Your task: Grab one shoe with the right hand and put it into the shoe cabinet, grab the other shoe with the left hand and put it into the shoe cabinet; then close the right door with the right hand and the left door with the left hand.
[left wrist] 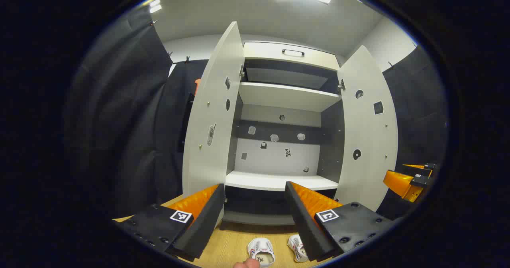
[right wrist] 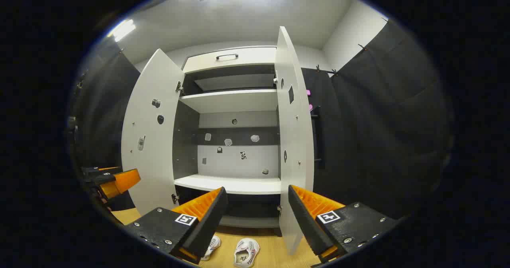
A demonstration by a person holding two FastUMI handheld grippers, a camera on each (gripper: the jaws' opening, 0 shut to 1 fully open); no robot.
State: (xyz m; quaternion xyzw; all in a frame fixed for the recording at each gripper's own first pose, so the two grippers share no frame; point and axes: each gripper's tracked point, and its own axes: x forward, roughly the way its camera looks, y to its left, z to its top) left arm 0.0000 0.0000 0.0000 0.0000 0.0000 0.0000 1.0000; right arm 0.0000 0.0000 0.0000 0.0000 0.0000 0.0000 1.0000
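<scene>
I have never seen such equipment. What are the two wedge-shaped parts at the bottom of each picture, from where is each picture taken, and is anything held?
A person holds a two-finger gripper in each hand. Each gripper carries a camera that looks forward along its own fingers, so the wedges at the bottom are those fingers. One picture comes from the left gripper, the other from the right gripper. Both are open and hold nothing. In front stands a shoe cabinet with its left door and right door open and bare shelves inside. Two white shoes, one beside the other, lie on the wooden floor in front. At the right edge of the left gripper view you also see the other gripper.
</scene>
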